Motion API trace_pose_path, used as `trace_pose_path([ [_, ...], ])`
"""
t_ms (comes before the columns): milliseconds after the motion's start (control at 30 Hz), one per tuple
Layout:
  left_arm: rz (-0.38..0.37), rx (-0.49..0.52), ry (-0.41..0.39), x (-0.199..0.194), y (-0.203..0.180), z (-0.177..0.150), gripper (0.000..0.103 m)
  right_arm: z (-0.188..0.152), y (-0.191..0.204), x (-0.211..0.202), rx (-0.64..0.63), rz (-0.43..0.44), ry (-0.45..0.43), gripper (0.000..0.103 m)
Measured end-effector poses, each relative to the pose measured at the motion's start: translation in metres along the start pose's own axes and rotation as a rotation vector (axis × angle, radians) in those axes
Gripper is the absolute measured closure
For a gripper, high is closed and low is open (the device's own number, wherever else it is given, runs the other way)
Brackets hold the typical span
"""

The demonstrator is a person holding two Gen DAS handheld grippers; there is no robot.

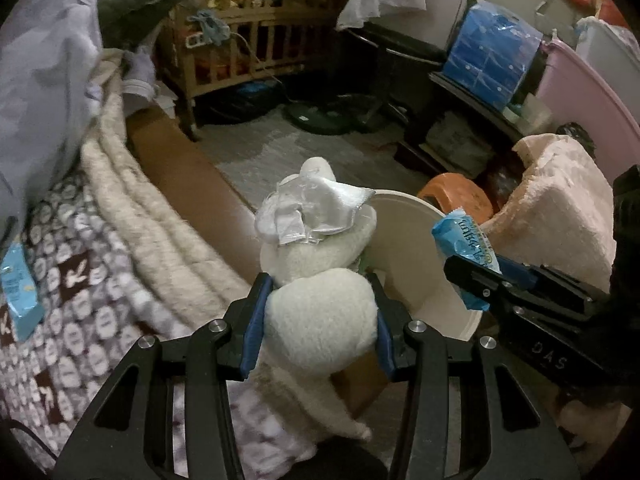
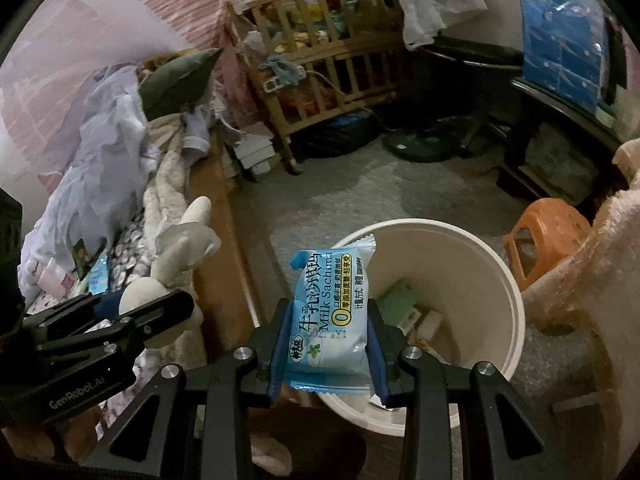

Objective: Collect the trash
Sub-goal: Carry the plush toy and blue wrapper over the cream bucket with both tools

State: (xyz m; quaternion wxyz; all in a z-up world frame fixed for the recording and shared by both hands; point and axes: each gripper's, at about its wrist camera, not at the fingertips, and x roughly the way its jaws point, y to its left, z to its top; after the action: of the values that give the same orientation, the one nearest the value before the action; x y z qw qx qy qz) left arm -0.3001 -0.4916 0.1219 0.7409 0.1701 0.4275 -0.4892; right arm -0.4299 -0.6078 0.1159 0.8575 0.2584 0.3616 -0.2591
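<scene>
Left gripper (image 1: 318,320): black skeletal frame, triangular cut-outs, blue pads lining both fingers (image 1: 252,328), 4 round silver screw heads across linkage. Same build on right gripper (image 2: 328,334): black arms, blue pads, 4 silver screws. Seen from the side, left unit carries white "GenRobot.AI" lettering on black housing; right unit's side shows pale letters reading upside down, small silver bolts along finger. Dark sleeve at frame edge, blurred.

bin (image 2: 496,280) contents dim, perhaps paper scraps
</scene>
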Motion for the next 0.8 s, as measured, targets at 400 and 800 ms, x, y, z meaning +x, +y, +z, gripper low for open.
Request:
trace_pose_path([
  [400, -0.007, 0.019, 0.028, 0.02, -0.014, 0.006, 0.059, -0.002, -0.022, 0.01, 0.041, -0.019, 0.018, 0.07],
  [800, -0.033, 0.025, 0.056, 0.04, -0.025, 0.008, 0.059, -0.003, -0.043, 0.015, 0.079, -0.045, 0.026, 0.07],
])
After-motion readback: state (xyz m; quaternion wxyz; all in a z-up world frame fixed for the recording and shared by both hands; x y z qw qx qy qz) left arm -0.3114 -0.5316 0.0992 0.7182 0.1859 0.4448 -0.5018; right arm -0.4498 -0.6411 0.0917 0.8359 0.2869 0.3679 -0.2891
